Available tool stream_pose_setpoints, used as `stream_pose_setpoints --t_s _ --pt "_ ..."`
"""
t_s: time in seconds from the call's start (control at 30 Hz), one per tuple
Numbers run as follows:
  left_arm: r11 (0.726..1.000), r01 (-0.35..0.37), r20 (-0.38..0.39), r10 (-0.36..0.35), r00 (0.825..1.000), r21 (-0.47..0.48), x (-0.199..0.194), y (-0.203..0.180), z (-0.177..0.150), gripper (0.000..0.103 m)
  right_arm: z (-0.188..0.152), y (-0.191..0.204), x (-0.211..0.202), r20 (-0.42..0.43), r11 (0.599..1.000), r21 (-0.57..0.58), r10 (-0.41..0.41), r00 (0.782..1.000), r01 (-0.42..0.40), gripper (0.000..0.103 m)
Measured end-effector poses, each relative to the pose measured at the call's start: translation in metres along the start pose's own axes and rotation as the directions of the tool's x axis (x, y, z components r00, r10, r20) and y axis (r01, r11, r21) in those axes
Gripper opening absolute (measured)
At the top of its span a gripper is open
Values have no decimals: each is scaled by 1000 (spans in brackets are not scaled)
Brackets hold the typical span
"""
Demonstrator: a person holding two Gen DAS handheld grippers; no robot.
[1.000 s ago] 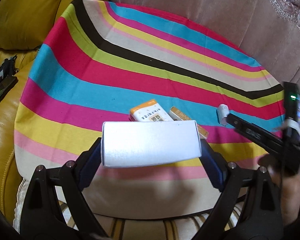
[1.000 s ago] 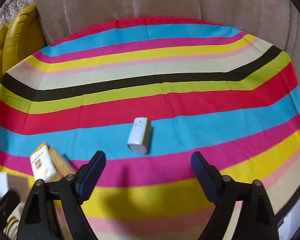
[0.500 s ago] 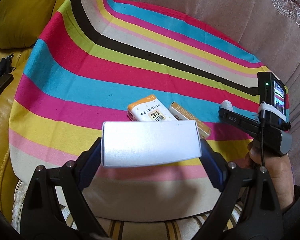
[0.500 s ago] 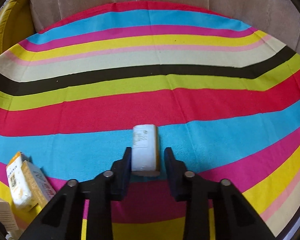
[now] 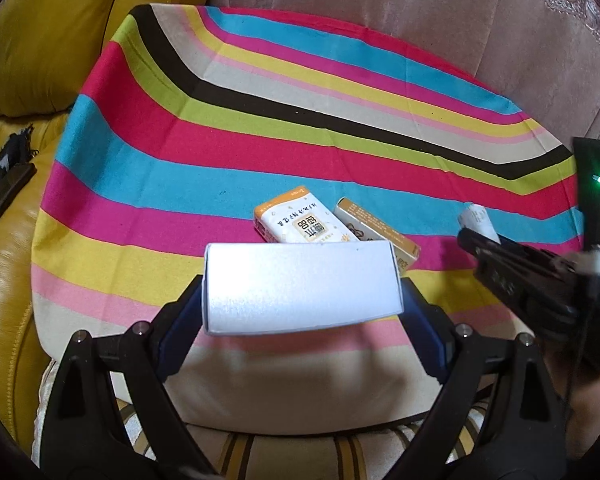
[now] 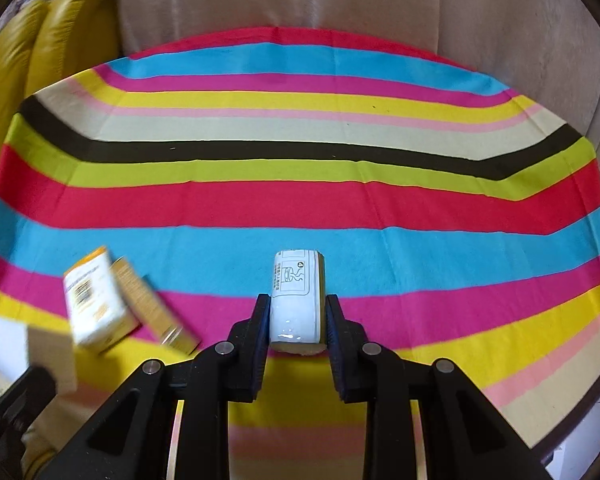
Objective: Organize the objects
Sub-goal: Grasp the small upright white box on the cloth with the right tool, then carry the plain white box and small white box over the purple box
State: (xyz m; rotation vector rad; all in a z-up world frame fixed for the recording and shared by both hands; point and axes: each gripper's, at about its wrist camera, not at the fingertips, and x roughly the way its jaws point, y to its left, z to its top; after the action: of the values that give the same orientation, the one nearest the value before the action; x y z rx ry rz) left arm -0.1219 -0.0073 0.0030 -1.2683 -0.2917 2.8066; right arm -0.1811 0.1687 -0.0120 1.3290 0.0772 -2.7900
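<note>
My left gripper (image 5: 300,304) is shut on a white rectangular box (image 5: 300,284) and holds it above the striped cloth (image 5: 180,168). Behind it lie a white-and-orange carton (image 5: 300,222) and a thin gold box (image 5: 376,230), side by side. My right gripper (image 6: 296,312) is shut on a small white packet (image 6: 296,296) with printed pictograms, over the magenta stripe. That packet (image 5: 478,220) and the right gripper (image 5: 512,264) also show at the right of the left wrist view. The carton (image 6: 92,304) and the gold box (image 6: 148,304) show at the left of the right wrist view.
The striped cloth (image 6: 300,184) covers a round seat with a beige padded back (image 6: 340,8). Yellow leather cushions (image 5: 52,32) stand to the left. A dark object (image 5: 4,184) lies on the yellow cushion at far left.
My right gripper closed in on the small white packet and shut on it. My left gripper kept hold of the white box, with little change.
</note>
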Motion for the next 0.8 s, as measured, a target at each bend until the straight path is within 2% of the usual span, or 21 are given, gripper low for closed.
stream_pose_setpoints --t_s 0.43,0.8 --pt "998 -24 6 24 1000 57 -22 -11 -12 93 -38 8 -64 26 999 -21 34 999 -34 28" --pt "997 -14 2 14 1000 80 -46 -23 -28 93 -66 4 -97 19 999 -25 48 999 -48 28"
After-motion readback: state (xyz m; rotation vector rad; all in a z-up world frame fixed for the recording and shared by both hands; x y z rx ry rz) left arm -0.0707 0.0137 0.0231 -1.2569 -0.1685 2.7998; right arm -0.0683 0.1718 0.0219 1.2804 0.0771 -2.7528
